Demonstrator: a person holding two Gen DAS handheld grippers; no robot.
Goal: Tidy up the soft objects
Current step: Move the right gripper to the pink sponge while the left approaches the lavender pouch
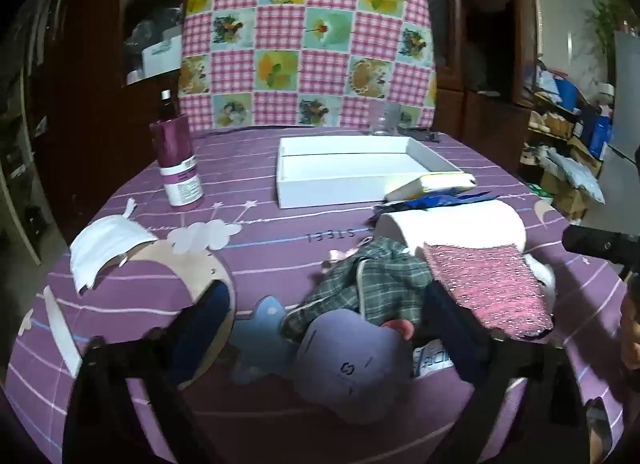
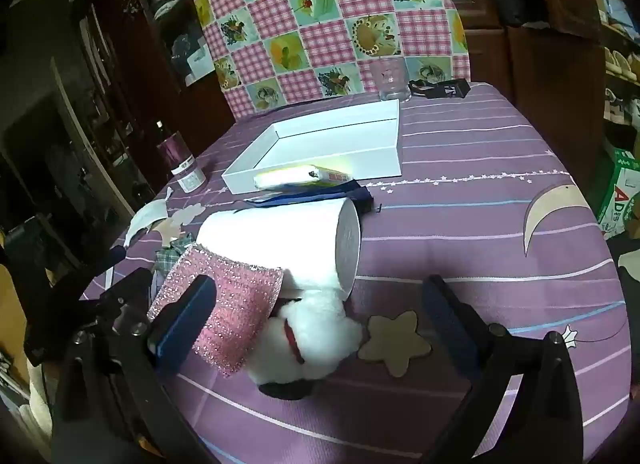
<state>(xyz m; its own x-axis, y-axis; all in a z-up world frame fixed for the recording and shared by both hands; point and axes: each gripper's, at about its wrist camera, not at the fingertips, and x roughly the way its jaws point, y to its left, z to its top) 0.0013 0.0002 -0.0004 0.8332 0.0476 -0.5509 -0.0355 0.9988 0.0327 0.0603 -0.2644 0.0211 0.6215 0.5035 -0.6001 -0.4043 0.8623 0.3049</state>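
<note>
Left black two-finger gripper with blue pads (image 1: 320, 316) spread wide, fingers at seven and five o'clock; right black two-finger gripper with blue pads (image 2: 316, 304) equally agape, low over the surface.

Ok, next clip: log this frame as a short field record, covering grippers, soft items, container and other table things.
left gripper: open, straddling a purple cap and plaid cloth
right gripper: open, around a white plush toy and pink glittery cloth
paper roll: on its side, pink cloth draped against it
face mask: lying flat, far left
container: white tray, nothing visible inside
tissue pack: leaning on tray's near rim
other: purple bottle, glass jar
surface: purple striped tablecloth
</note>
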